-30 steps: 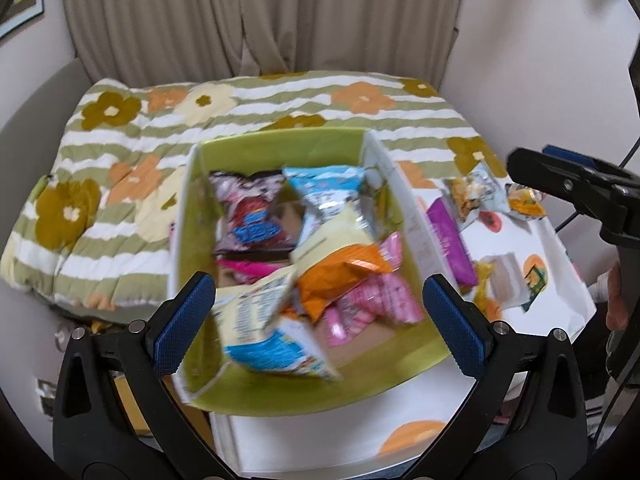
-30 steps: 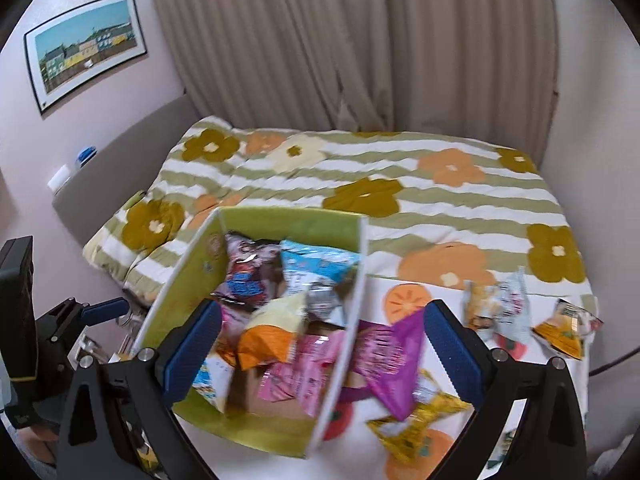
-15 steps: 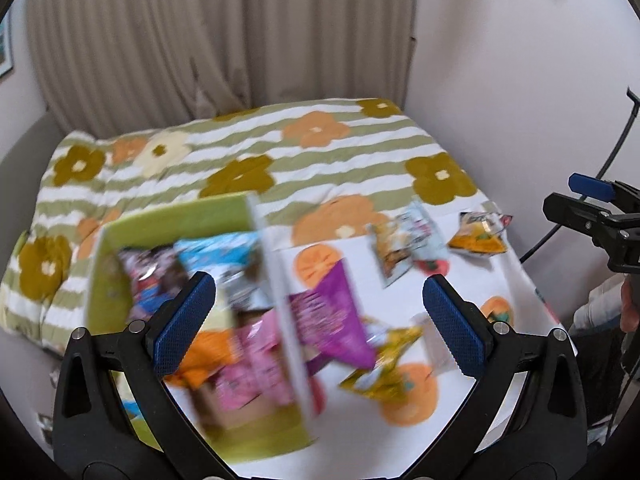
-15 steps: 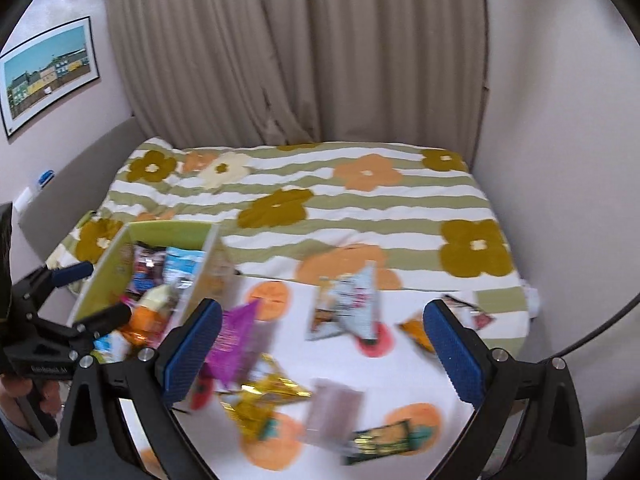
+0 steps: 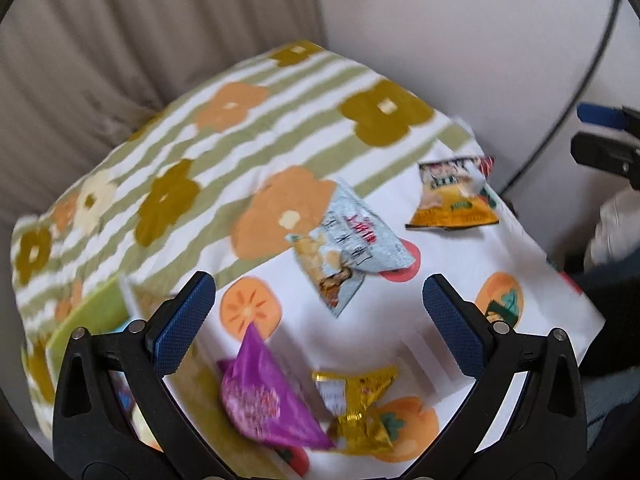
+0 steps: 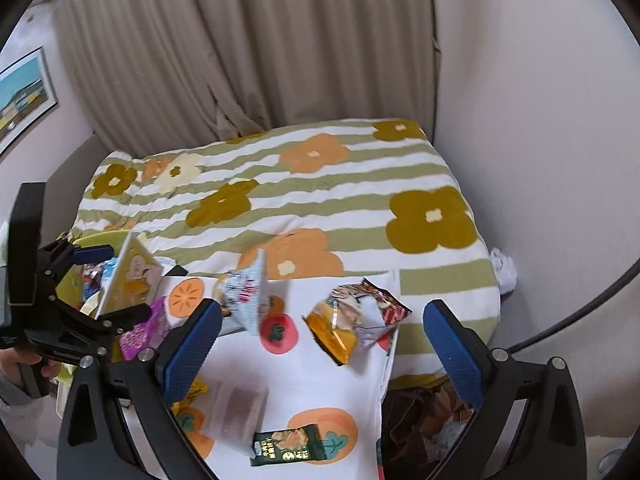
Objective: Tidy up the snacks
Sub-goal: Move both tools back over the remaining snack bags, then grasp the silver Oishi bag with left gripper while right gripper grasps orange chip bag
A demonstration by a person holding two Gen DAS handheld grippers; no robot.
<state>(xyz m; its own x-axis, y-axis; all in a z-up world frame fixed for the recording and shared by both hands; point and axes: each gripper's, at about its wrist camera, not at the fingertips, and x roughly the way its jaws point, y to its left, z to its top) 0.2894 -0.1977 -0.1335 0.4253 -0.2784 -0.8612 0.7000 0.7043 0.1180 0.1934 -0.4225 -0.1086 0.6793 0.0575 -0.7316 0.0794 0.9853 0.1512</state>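
Loose snack packets lie on a white fruit-print cloth (image 5: 360,344): a silver packet (image 5: 352,244), an orange-yellow packet (image 5: 452,196), a purple packet (image 5: 260,400), a gold packet (image 5: 360,408). My left gripper (image 5: 316,320) hangs open and empty above them. The right wrist view shows the orange-yellow packet (image 6: 352,320), the silver packet (image 6: 244,296), a dark green packet (image 6: 288,444) and a pale flat packet (image 6: 236,404). My right gripper (image 6: 320,344) is open and empty over the cloth. The green box (image 6: 100,240) of snacks stands at the left.
The cloth lies on a bed with a green-striped flower quilt (image 6: 320,184), curtains (image 6: 240,48) behind and a wall (image 6: 540,120) on the right. A dark cable (image 5: 568,112) runs along that wall. Clutter (image 6: 424,420) sits below the cloth's right edge.
Both views have swung right, away from the green box and over the loose packets. The box has slid to the left edge of each view. Both grippers stay open.
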